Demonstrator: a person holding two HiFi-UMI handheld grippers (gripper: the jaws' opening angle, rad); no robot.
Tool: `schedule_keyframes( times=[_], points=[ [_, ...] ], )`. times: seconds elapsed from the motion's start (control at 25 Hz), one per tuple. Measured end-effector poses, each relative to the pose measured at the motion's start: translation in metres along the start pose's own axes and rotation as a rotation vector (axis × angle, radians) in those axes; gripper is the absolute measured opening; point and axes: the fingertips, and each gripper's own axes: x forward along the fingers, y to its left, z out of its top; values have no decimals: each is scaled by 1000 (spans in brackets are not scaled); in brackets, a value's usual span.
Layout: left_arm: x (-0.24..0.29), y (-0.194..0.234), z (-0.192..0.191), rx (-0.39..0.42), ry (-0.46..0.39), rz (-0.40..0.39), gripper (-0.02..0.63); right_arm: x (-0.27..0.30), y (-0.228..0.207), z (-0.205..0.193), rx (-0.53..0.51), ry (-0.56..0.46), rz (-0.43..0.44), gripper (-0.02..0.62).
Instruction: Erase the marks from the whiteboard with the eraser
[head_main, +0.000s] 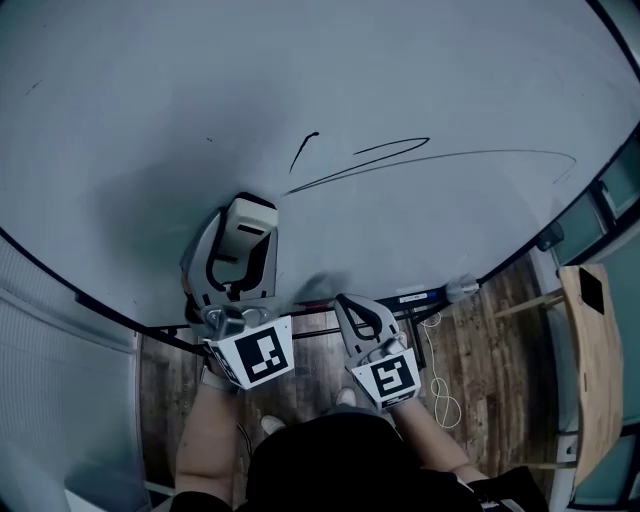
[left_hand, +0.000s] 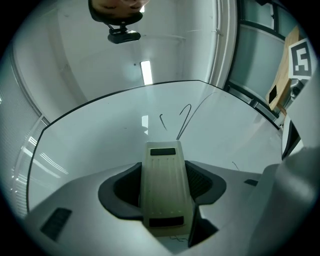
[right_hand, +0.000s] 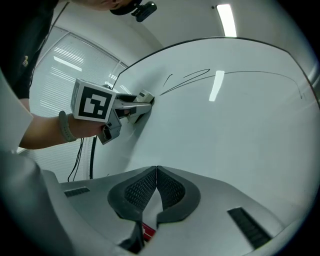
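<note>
A whiteboard (head_main: 400, 80) fills most of the head view. Thin black marker lines (head_main: 360, 160) cross its middle. They appear as marker lines (left_hand: 182, 120) in the left gripper view and marker lines (right_hand: 187, 78) in the right gripper view. My left gripper (head_main: 243, 235) is shut on a cream-coloured eraser (left_hand: 165, 187), held at the board below and left of the marks; the eraser (head_main: 245, 228) points up the board. My right gripper (head_main: 352, 308) hangs near the board's lower edge, its jaws (right_hand: 156, 192) shut with nothing between them.
Along the board's bottom edge runs a ledge with a marker pen (head_main: 425, 296). Wooden flooring (head_main: 480, 350) lies below, with a white cord (head_main: 440, 385) on it. A wooden panel (head_main: 590, 370) stands at the right. Window blinds (right_hand: 80, 70) are left of the board.
</note>
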Motion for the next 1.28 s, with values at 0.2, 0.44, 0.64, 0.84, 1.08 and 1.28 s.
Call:
schedule_keyframes(
  times=[0.2,0.44,0.64,0.84,1.08,1.28],
  points=[
    [-23,33,-33,3,44,5,265,16,33,3,-19,7,52,28],
    [-35,49,-50,-87,41,-14,265,15,54,-4,10,41,10,28],
    [-22,47,-29,-101,4,7,265,-2,47,-6,-17,41,-37,28],
    [6,32,18,-44,-37,33,265,-29,18,-6,-19,16,-63,28],
    [42,15,79,-36,-67,51,265,-70,-39,-8,8,-24,-97,28],
    [68,16,124,-9,-94,36,265,-90,-74,-13,78,-40,-135,28]
  ],
)
